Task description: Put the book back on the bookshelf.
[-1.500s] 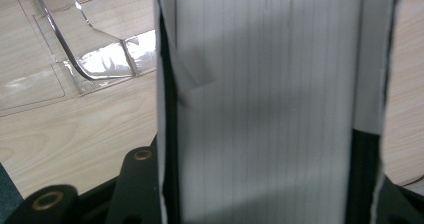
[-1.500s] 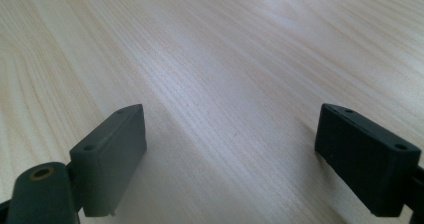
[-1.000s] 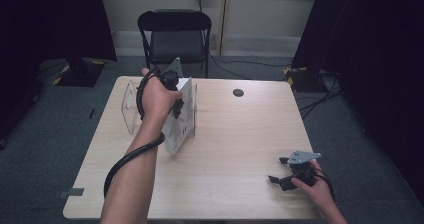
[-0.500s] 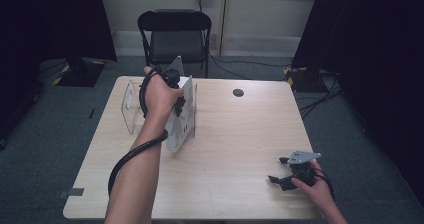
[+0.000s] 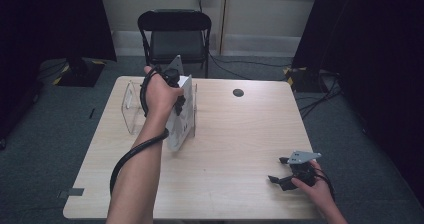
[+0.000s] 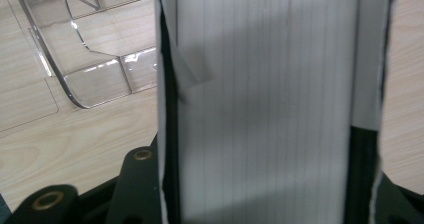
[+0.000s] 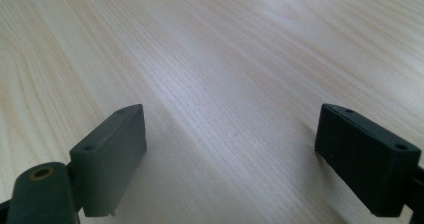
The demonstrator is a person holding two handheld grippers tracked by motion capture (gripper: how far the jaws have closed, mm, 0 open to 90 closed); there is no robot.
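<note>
- Left claw (image 5: pixel 176 91) clamped on a thick white book (image 5: pixel 181 120), standing upright on the tabletop (image 5: pixel 240 134).
- Book sits just beside a clear plastic stand (image 5: pixel 131 106), not in it.
- Judged: book gripped and stood up; placing it in the stand looks yet to do.
- Right claw (image 5: pixel 286 174) rests near the tabletop's front edge, jaws wide apart, holding nothing.
- No readable writing; page edges (image 6: pixel 265 99) blank.

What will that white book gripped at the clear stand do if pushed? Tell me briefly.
The white book stands upright on one edge, so it would likely tip sideways. Its thick page block suggests real weight. The left hand-held gripper clamps it; the clear stand looks light, apt to slide.
</note>
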